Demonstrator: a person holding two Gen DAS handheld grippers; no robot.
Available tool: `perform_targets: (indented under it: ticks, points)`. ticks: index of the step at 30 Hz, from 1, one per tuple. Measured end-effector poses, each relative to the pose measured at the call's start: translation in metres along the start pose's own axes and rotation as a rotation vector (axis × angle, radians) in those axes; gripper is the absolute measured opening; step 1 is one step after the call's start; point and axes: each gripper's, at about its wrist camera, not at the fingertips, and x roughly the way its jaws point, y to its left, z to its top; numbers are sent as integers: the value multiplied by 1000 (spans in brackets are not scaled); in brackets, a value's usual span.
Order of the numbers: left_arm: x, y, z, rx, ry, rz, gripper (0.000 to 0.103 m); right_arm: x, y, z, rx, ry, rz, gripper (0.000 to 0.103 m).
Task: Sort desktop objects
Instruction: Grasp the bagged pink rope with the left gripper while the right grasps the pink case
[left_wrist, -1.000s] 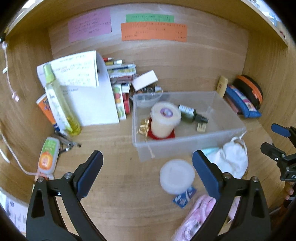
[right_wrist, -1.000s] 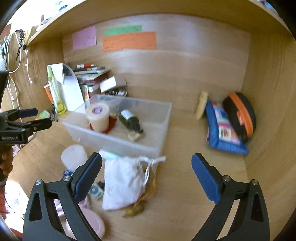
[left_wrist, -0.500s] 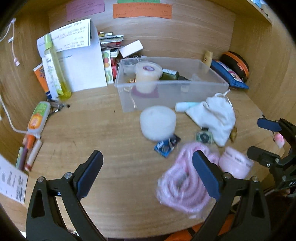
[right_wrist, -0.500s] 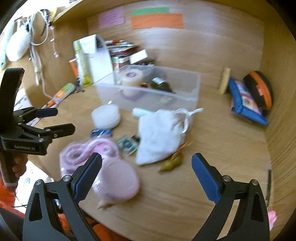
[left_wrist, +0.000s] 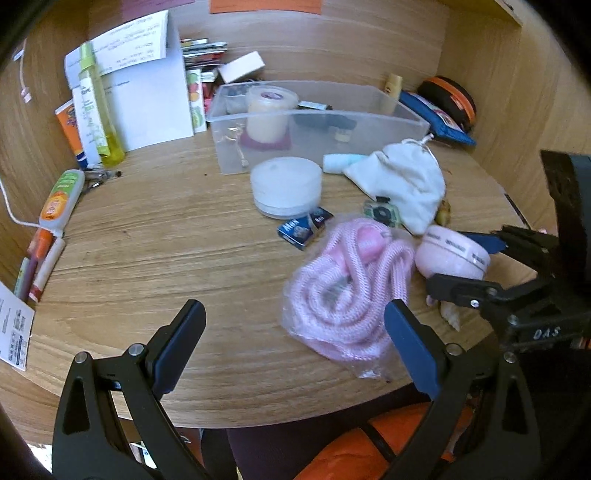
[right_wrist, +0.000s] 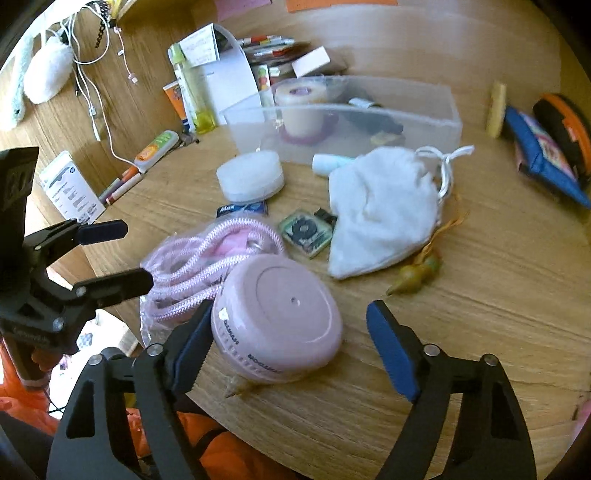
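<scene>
A clear plastic bin (left_wrist: 373, 122) (right_wrist: 369, 127) stands at the back of the desk with a candle jar (left_wrist: 269, 114) inside. In front lie a white round box (left_wrist: 286, 186) (right_wrist: 251, 177), a white drawstring pouch (left_wrist: 402, 181) (right_wrist: 380, 210), a bagged pink rope (left_wrist: 347, 288) (right_wrist: 207, 266) and a pink round case (left_wrist: 452, 254) (right_wrist: 277, 317). My left gripper (left_wrist: 295, 347) is open, low over the desk's front edge, the rope by its right finger. My right gripper (right_wrist: 291, 347) is open around the pink case, its left finger close to the case's side.
A yellow bottle (left_wrist: 99, 118), papers and books stand at the back left. A blue pouch (right_wrist: 543, 158) and an orange-black case (right_wrist: 565, 125) lie at the back right. A small blue packet (left_wrist: 304, 227), a green card (right_wrist: 306, 232) and an olive gourd charm (right_wrist: 413, 275) lie mid-desk.
Both grippers pulled back toward the desk's front edge. The right gripper dropped lower, and the pink case now sits between its fingers.
</scene>
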Motion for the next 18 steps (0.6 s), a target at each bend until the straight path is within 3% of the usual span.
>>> perform_targets:
  ticks: [4,5,11,18]
  points:
    - [6,-8,-1,35,15,-7,98,7,-3,0,13,7,28,73]
    - [6,-10,-2,40,17,-9,98,7,-2,0,10,8,35,63]
    - [17,-21,3,87,37,-25,98,5,-7,2,25,-11,20,63]
    - [44,-31,9,137,96,-15,98,-25,-25,11,71,-93,1,63]
